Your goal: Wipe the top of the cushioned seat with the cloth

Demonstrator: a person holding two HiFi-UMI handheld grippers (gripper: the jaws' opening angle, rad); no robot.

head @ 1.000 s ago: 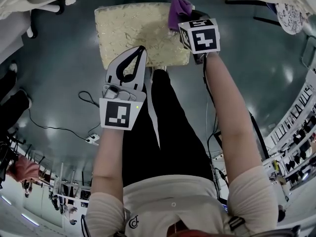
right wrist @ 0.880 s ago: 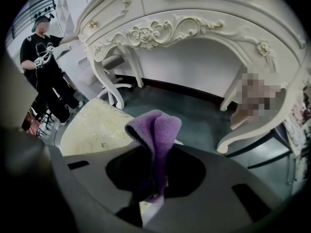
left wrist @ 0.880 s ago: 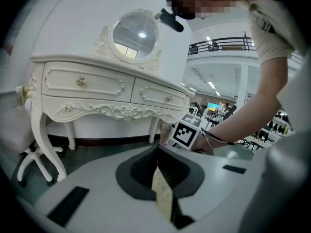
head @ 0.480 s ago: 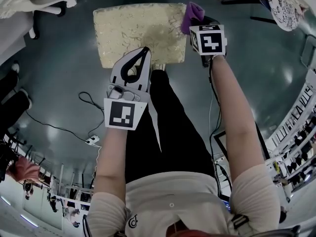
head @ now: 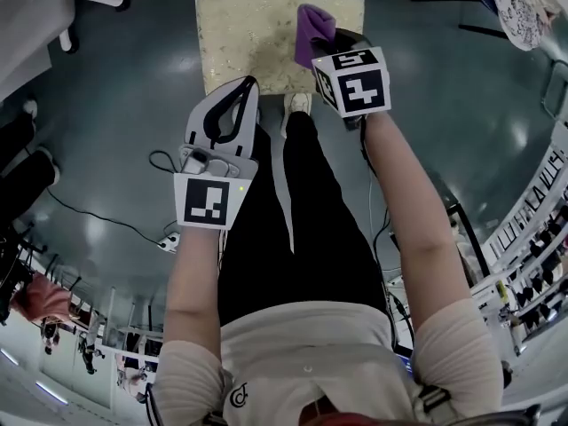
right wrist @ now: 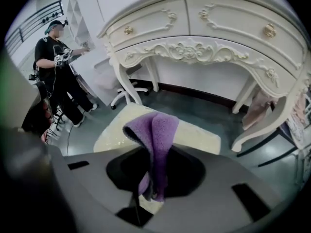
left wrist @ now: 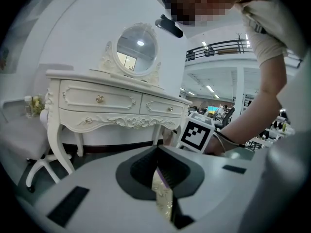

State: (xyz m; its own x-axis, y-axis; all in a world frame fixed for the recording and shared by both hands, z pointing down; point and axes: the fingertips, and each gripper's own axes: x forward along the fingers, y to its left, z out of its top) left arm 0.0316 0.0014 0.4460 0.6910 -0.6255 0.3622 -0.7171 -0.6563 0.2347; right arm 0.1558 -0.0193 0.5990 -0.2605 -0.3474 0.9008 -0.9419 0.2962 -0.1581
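Note:
The cushioned seat [head: 253, 38] is a cream, patterned square stool top at the top of the head view. A purple cloth [head: 312, 32] rests on its right part, with my right gripper [head: 327, 44] shut on it. In the right gripper view the cloth [right wrist: 156, 130] stands folded up out of the shut jaws, over the seat [right wrist: 197, 136]. My left gripper [head: 249, 83] hovers at the seat's near edge, left of the cloth, its jaws shut on nothing. In the left gripper view only a sliver of the seat [left wrist: 163, 203] shows below the left gripper [left wrist: 158, 153].
A white carved dressing table [right wrist: 209, 30] with an oval mirror [left wrist: 137, 50] stands just beyond the seat. A white chair [left wrist: 24, 144] is to its left. A person in black [right wrist: 56, 57] stands at far left. A cable and power strip [head: 167, 247] lie on the floor.
The right gripper carried the cloth out to the seat's right edge, then back left onto the seat. The left gripper has stayed by the near edge.

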